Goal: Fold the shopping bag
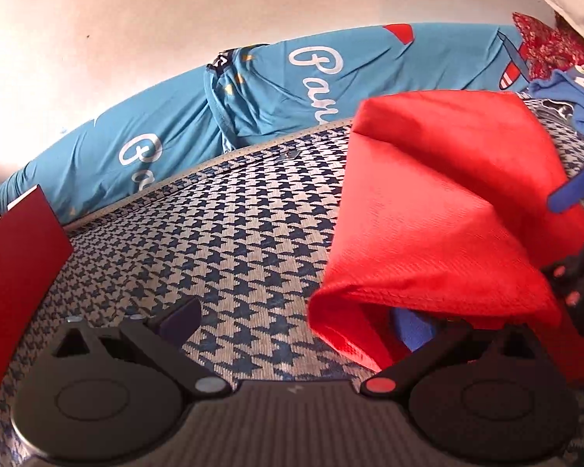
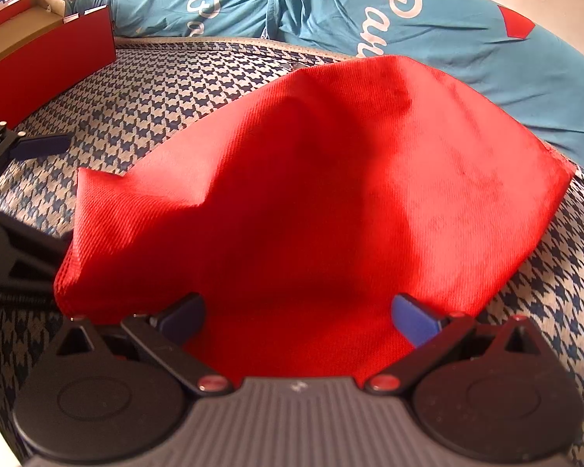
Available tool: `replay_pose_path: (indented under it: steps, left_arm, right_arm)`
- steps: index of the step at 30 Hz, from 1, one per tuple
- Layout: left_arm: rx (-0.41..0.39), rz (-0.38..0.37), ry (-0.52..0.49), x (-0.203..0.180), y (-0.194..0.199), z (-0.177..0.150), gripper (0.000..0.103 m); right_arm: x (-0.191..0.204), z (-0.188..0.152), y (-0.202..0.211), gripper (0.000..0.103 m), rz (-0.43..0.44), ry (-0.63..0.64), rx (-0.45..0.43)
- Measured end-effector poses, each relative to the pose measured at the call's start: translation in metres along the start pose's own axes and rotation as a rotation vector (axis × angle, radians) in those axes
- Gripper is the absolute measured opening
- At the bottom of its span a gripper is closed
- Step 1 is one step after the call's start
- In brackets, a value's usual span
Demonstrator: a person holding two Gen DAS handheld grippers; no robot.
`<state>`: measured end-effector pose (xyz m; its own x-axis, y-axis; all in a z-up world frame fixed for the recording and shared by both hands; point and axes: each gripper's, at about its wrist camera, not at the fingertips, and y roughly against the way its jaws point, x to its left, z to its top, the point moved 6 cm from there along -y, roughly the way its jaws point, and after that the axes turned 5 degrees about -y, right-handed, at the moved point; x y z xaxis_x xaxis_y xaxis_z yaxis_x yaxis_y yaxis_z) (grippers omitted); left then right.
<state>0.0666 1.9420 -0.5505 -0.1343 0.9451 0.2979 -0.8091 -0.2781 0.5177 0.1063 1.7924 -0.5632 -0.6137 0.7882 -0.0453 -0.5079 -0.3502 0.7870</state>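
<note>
Red shopping bag (image 2: 311, 179) lies on houndstooth bed cover (image 1: 233, 233). Left gripper (image 1: 296, 323) and right gripper (image 2: 298, 317) both spread wide at bag's near edge, gripping nothing.

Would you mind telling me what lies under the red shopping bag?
The red shopping bag lies over the houndstooth blanket, which shows around it. Whatever the bag covers cannot be seen.

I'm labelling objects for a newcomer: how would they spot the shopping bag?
Start at the blue-and-white houndstooth bedcover. On it lies the red woven-fabric shopping bag, crumpled. Unlike the stiff red cardboard box nearby, it is soft and creased.
</note>
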Motion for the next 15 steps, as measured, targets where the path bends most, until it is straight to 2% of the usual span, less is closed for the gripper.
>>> replay_pose_path:
  steps: [1,3,6,8,15]
  left_arm:
    - [0.023,-0.019,0.07,0.009,-0.002,-0.003,0.103]
    - [0.037,-0.018,0.114,0.014,-0.002,-0.008,0.103]
    - [0.001,0.054,0.054,0.012,0.009,-0.009,0.103]
    - [-0.012,0.08,0.061,0.013,0.015,-0.009,0.103]
    - [-0.026,0.118,0.081,0.012,0.034,-0.017,0.103]
  right_arm:
    - [-0.002,0.002,-0.001,0.103,0.004,0.005,0.001]
    - [0.0,0.002,-0.001,0.103,0.003,0.012,0.002]
    - [0.0,0.002,-0.002,0.103,0.001,0.022,0.0]
    - [0.001,0.002,-0.003,0.103,0.001,0.029,-0.001]
    - [0.004,0.002,-0.005,0.103,0.003,0.042,0.005]
